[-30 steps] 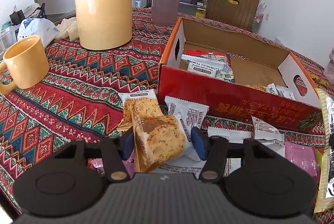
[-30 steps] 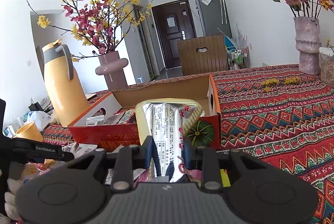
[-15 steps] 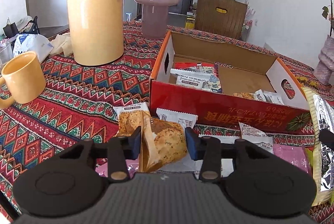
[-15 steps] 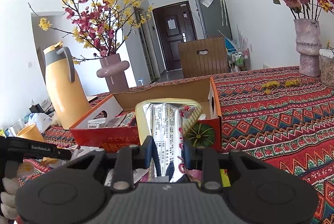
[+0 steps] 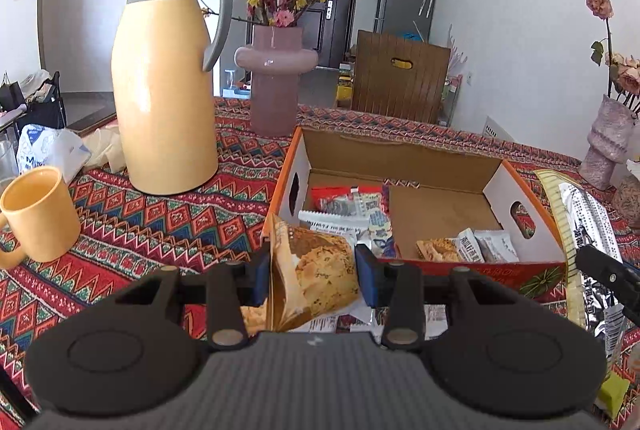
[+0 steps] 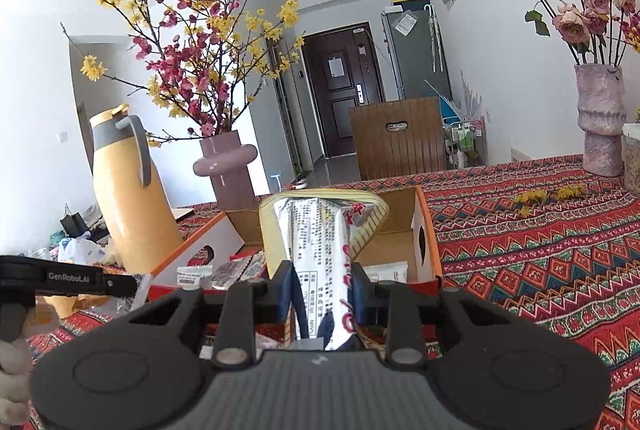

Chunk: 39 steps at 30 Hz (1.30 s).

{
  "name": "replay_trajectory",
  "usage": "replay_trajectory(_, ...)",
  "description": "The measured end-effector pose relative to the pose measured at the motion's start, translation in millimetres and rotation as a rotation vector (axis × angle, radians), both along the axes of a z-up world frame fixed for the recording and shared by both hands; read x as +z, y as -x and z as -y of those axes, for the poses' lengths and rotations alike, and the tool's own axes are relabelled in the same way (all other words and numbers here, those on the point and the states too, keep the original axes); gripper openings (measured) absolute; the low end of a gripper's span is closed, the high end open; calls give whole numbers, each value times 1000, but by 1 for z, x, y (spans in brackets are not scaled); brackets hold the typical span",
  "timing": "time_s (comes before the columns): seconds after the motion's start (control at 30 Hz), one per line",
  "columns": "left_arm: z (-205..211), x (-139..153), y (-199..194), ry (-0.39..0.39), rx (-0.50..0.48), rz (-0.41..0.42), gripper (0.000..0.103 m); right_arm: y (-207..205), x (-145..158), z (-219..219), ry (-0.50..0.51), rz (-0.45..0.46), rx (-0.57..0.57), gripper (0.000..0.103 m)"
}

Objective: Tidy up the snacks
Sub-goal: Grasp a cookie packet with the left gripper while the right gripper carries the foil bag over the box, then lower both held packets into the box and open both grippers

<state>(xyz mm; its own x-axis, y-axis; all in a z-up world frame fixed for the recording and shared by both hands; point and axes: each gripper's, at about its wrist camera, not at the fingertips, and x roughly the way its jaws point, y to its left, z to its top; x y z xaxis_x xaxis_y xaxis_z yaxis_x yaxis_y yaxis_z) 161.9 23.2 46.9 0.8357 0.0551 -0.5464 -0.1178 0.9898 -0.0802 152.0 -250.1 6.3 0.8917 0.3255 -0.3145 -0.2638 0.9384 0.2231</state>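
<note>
My left gripper (image 5: 314,272) is shut on a brown cracker packet (image 5: 316,276) and holds it in the air just before the near left corner of the red cardboard box (image 5: 472,272). The box holds several snack packets (image 5: 352,213). My right gripper (image 6: 322,294) is shut on a silver and yellow snack bag (image 6: 320,230) that stands upright in front of the same box (image 6: 428,230). That bag (image 5: 584,218) also shows at the right edge of the left wrist view. More packets (image 5: 434,318) lie on the cloth below the box front.
A tall yellow thermos jug (image 5: 164,89) and a mauve vase with blossom branches (image 5: 276,81) stand behind the box on the patterned tablecloth (image 5: 160,222). A yellow mug (image 5: 38,213) sits at the left. A pink vase of roses (image 6: 600,117) stands far right. A wooden chair (image 6: 400,137) is behind.
My left gripper closed on the cracker packet and lifted it off the cloth toward the box. The right gripper rose a little with its bag.
</note>
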Motion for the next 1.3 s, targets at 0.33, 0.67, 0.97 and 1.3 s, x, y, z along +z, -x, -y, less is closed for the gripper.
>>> replay_trajectory(0.33, 11, 34, -24, -22, -18, 96, 43, -44, 27, -14, 6, 47, -2, 28)
replay_trajectory(0.67, 18, 45, -63, -28, 17, 113, 43, -101, 44, -29, 22, 32, -24, 28)
replay_trajectory(0.97, 10, 18, -102, -27, 66, 98, 43, -141, 19, -43, 40, -52, -47, 28)
replay_trajectory(1.3, 7, -26, -118, -51, 100, 76, 43, -154, -10, -38, 20, -88, -86, 28)
